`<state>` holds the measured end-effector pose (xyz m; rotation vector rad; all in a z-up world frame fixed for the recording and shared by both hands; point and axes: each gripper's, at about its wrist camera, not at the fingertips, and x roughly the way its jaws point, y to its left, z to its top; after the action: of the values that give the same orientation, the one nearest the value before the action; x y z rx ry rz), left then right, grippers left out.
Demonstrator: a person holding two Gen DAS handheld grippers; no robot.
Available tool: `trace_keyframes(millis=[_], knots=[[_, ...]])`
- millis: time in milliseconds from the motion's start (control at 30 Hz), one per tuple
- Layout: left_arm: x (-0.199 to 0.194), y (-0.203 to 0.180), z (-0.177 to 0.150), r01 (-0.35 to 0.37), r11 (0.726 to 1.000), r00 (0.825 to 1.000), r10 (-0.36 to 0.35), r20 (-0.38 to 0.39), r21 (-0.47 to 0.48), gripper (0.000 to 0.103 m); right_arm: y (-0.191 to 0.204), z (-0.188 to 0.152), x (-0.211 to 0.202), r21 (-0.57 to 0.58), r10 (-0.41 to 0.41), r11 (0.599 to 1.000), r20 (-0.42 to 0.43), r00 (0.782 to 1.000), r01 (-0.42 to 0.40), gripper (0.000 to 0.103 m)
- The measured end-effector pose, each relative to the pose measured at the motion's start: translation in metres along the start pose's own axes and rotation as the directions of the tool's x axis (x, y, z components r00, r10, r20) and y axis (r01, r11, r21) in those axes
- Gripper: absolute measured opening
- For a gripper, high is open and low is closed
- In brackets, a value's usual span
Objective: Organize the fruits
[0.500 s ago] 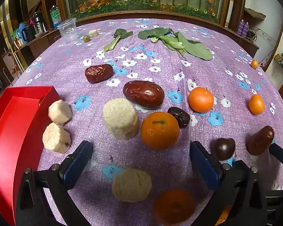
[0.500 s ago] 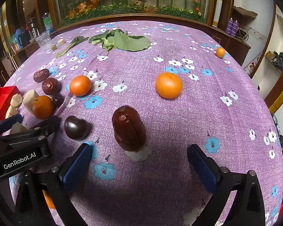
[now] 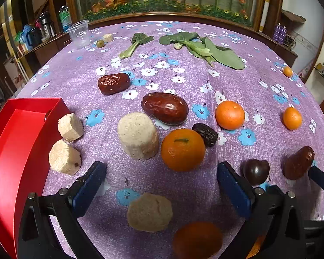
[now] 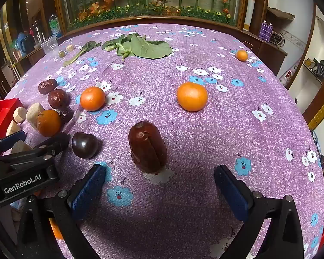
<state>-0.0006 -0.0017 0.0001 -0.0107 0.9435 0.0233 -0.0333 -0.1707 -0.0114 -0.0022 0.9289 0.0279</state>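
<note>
hovering: both tools over the counter (image 4: 226, 129), pointing down at the purple flowered cloth
left tool (image 3: 162, 185): spread wide, grasping nothing; a beige cake (image 3: 149, 212) and an orange (image 3: 183, 149) lie near its tips
right tool (image 4: 161, 185): spread wide, empty; a brown date (image 4: 147, 146) stands upright just ahead
red tray (image 3: 17, 142): at the counter's left edge
leafy greens (image 4: 140, 46): at the far side

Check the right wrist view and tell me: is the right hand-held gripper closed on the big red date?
No. The right hand-held gripper is open, and the big red date stands untouched ahead of it.
</note>
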Motion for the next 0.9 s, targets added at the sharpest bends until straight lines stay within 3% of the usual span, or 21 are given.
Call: trace_keyframes(millis=[233, 633, 767, 900], knots=[[0.004, 0.000, 0.006, 0.055, 0.996, 0.996, -0.050, -0.080, 0.063, 0.103, 0.000, -0.002, -0.001, 0.011, -0.006, 1.000, 0.000, 1.000, 0.006, 0.103], [-0.006, 0.011, 0.002, 0.094, 0.993, 0.992, -0.087, -0.086, 0.071, 0.102, 0.005, 0.000, -0.003, -0.015, -0.017, 1.000, -0.019, 1.000, 0.017, 0.102], [-0.044, 0.028, -0.003, 0.055, 0.996, 0.998, -0.058, 0.038, 0.071, 0.102, 0.009, -0.002, -0.036, -0.007, -0.052, 0.999, 0.084, 0.995, 0.052, 0.096], [-0.092, 0.049, -0.007, 0.035, 0.999, 0.982, -0.041, 0.187, 0.035, 0.102, 0.017, -0.007, -0.075, -0.004, -0.057, 0.998, 0.183, 0.981, 0.058, 0.096]])
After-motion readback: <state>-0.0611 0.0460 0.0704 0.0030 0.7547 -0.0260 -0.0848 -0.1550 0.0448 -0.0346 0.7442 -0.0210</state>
